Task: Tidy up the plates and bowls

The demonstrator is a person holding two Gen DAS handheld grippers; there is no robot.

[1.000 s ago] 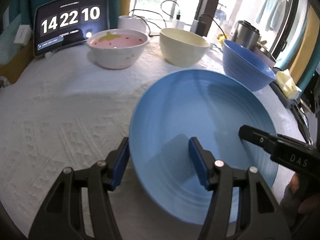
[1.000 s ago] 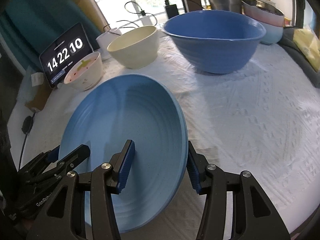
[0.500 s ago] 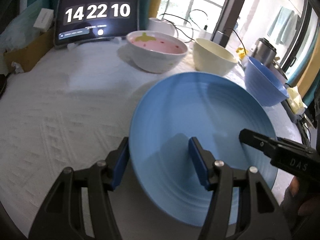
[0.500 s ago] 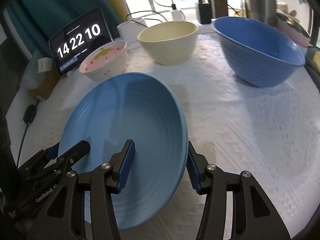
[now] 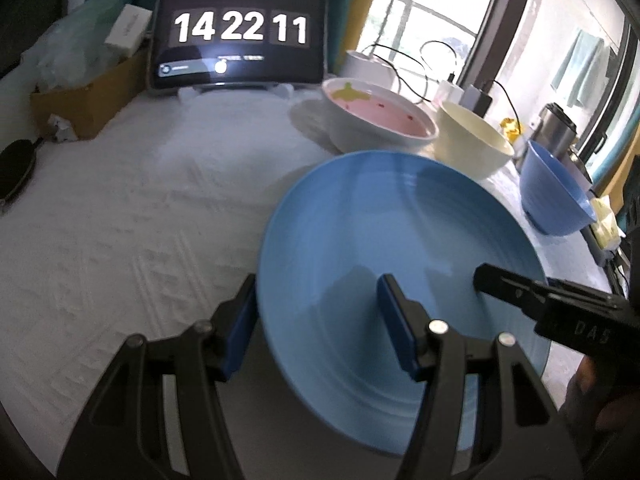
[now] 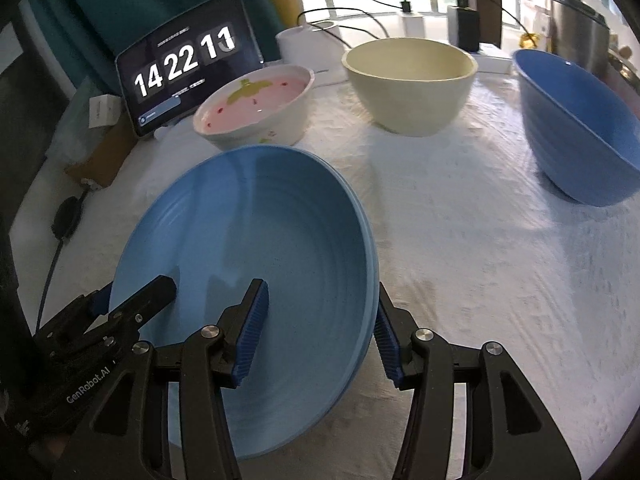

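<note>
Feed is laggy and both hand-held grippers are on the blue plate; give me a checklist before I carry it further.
1. Left hand-held gripper straddles the blue plate rim, one finger inside, one outside: ok.
2. Right hand-held gripper straddles the opposite rim: ok.
3. Firm clamp on both sides: cannot tell.
4. Plate clear of the pink bowl: cannot tell, their outlines meet.
5. Cream bowl and blue bowl stand apart from the plate: ok.
6. Plate lifted off the white cloth: cannot tell.
</note>
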